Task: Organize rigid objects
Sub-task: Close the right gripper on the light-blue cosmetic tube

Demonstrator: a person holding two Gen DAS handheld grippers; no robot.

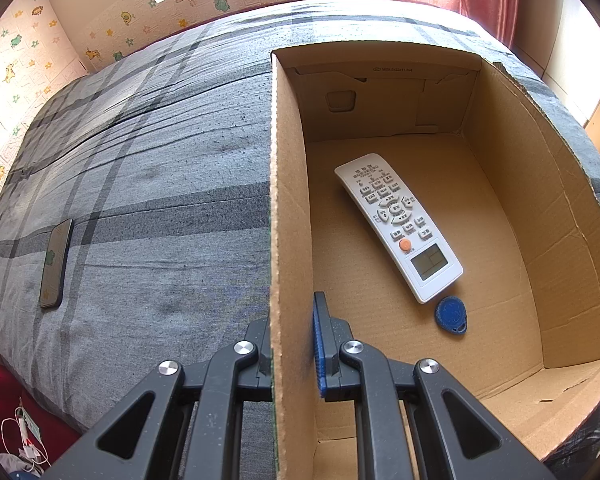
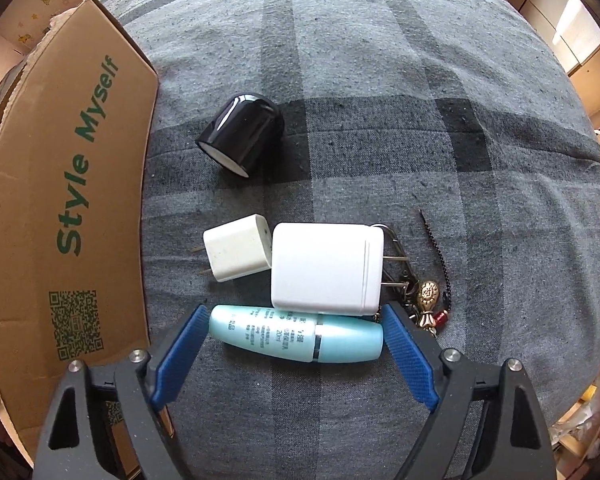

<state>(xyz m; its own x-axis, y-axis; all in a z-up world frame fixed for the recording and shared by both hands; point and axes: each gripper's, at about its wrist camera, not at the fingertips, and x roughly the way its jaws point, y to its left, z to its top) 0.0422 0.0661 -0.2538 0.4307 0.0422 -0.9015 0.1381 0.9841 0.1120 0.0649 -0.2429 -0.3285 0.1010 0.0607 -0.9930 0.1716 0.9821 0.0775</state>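
Note:
My left gripper [image 1: 292, 320] is shut on the left wall [image 1: 286, 200] of an open cardboard box, one finger outside and the blue-padded finger inside. A white remote [image 1: 398, 226] and a blue key fob [image 1: 451, 315] lie on the box floor. My right gripper [image 2: 294, 311] points down, open, over a light blue tube [image 2: 296, 334] lying crosswise, with a blue pad right at each end. Just beyond it lie a large white charger [image 2: 326, 268], a small white charger [image 2: 236, 248], a black cap [image 2: 242, 134] and a keychain [image 2: 424, 300].
Everything rests on a bed with a grey plaid cover [image 2: 420, 120]. The box's printed outer side [image 2: 60, 200] stands left of the right gripper. A phone [image 1: 55, 264] lies on the bed left of the box. A thin black chain [image 2: 434, 240] lies by the keychain.

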